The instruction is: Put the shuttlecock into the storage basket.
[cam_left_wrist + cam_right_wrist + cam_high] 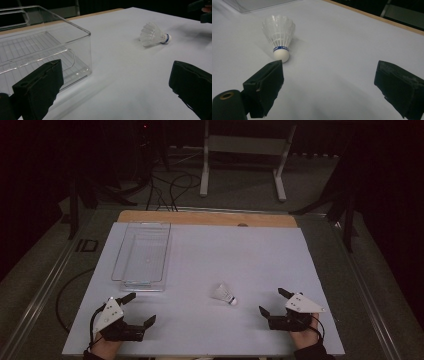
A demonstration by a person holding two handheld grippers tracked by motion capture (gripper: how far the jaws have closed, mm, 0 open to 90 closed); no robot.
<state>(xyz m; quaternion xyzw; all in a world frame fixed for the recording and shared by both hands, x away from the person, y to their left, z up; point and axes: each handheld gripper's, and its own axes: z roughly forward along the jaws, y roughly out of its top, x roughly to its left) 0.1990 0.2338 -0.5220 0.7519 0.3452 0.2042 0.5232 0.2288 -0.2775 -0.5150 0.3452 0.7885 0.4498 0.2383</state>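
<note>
A white shuttlecock (223, 294) (153, 34) (279, 35) with a blue band lies on its side on the white table top (230, 255), between the two hands. A clear plastic bin (142, 255) (37, 50) stands empty at the left. My left gripper (139, 308) (117, 85) rests near the front left, just in front of the bin, jaws wide apart with nothing between them. My right gripper (273, 302) (329, 87) sits at the front right, open and empty, with the shuttlecock's cork a short way beyond its left jaw.
A wooden strip (207, 217) edges the far side of the table. Beyond it, on the dark floor, stand a white metal frame (245, 155) and loose cables (167, 187). Bare white surface lies right of the bin.
</note>
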